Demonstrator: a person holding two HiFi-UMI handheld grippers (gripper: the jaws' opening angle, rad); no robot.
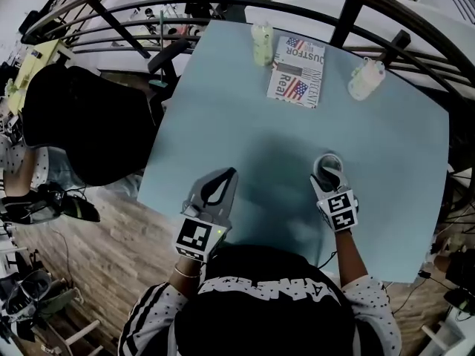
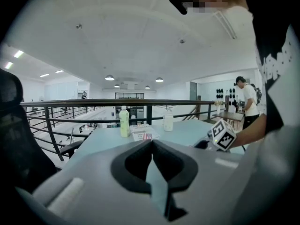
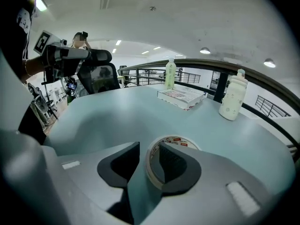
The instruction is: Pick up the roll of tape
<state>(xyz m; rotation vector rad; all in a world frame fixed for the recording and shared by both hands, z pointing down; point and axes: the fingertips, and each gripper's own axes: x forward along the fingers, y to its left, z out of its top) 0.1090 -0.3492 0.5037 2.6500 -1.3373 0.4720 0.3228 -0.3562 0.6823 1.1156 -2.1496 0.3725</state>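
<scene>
The roll of tape lies flat on the pale blue table, near its front right. My right gripper reaches down over it. In the right gripper view the right finger stands inside the hole of the tape roll and the left finger outside its wall, with a gap beside the wall, so the right gripper is open around one side of the ring. My left gripper hovers over the front left of the table, shut and empty; its tips meet in the left gripper view.
At the table's far side stand a green bottle, a book with a flag cover and a white bottle. A black chair stands left of the table. A dark railing runs behind it.
</scene>
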